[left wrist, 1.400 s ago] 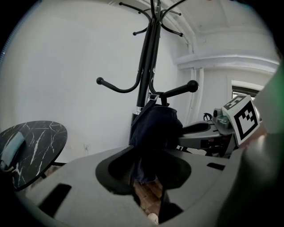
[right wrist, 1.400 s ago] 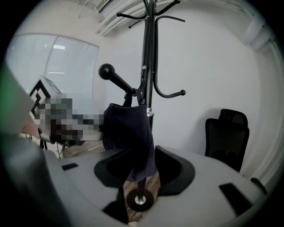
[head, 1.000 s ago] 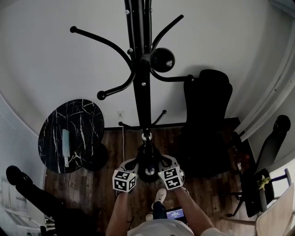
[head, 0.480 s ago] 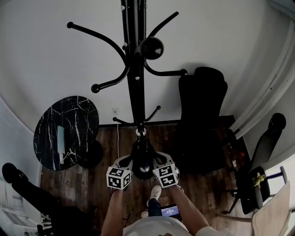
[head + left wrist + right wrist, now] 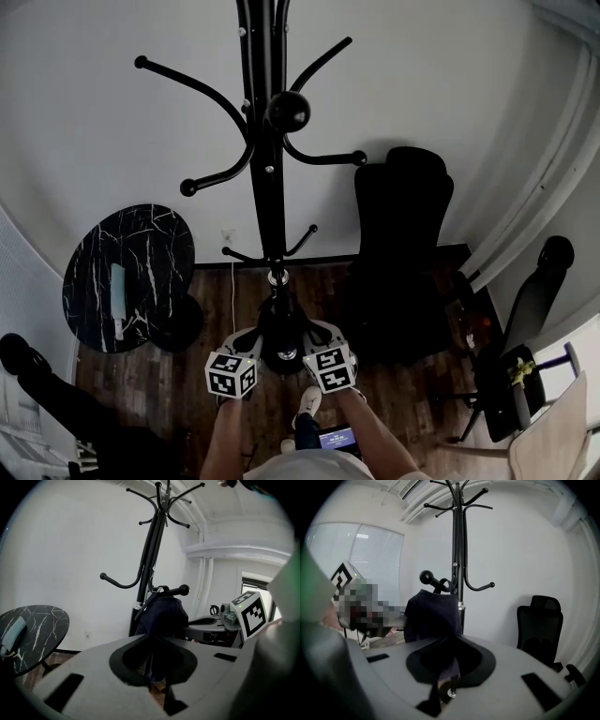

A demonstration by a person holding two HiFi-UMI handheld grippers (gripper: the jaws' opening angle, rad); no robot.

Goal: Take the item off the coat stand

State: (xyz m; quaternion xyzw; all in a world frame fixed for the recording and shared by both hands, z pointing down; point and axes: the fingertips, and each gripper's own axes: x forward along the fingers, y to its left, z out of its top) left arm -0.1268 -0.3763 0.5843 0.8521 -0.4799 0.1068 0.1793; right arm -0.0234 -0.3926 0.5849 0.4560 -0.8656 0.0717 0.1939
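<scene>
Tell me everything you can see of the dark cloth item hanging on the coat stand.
The dark cloth item looks like soft navy fabric, bunched in folds. It hangs from a low ball-tipped hook of the black coat stand, beside the pole. Its lower edge tapers down between the jaws of the left gripper and the right gripper, both seemingly closed on it. Garment or bag: unclear.

Head view: taken from above, aimed steeply down along the coat stand (image 5: 267, 169) to the floor.
Left gripper view: taken low and near, tilted up at the coat stand (image 5: 149, 569).
Right gripper view: taken likewise, beside it.
Shared, gripper views: stand and dark garment (image 5: 161, 616).
Shared, head and left: marble table (image 5: 127, 277).
Shared, head and right: office chair (image 5: 401, 220).
</scene>
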